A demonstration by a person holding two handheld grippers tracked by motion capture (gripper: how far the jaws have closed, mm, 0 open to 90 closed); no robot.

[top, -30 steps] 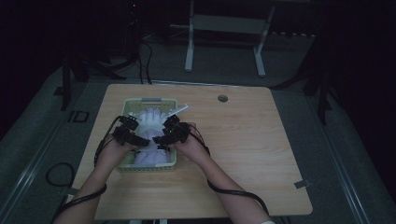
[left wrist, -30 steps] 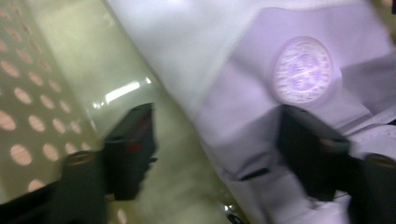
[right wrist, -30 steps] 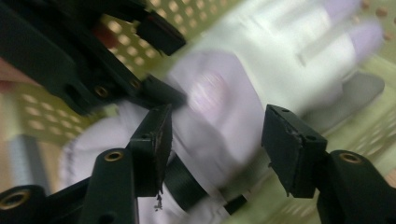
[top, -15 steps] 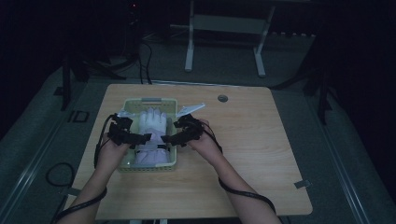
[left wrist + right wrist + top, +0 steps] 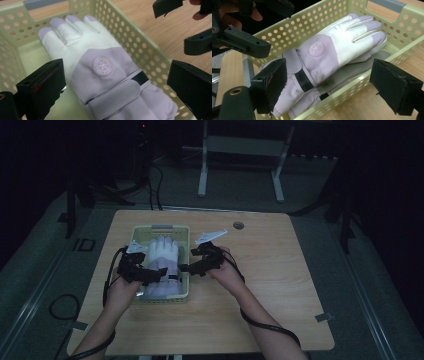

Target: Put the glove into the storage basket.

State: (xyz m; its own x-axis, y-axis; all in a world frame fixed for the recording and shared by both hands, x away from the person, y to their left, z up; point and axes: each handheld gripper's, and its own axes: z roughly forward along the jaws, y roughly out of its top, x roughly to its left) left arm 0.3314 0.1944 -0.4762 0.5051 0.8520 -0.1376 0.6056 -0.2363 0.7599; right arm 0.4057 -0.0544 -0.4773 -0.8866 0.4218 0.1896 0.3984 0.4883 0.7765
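Dark surroundings enclose a light wooden table (image 5: pixel 280 290), with a metal frame standing on the floor beyond its far edge. On the left half of the table sits a pale green perforated basket (image 5: pixel 186 251) with a grey handle insert at its far end.

Inside the basket lies a white and lavender glove (image 5: pixel 100 70), back side up, fingers pointing toward the far end of the basket and cuff toward the person. A round embossed badge sits on the back of the glove, and a strap with a black band crosses the wrist. In the right gripper view a second glove lies underneath the first, partly covered by it.

Left gripper (image 5: pixel 159 275): held above the near left part of the basket, over the cuff end. Its jaws have just been opening and now stand wide apart. The glove lies below and between them; the pads do not press on it.

Right gripper (image 5: pixel 184 268): held at the right wall of the basket, pointing toward the left gripper. Its jaws have just been opening and stand wide apart, one on each side of the basket's near wall in its own view, with no contact on the glove
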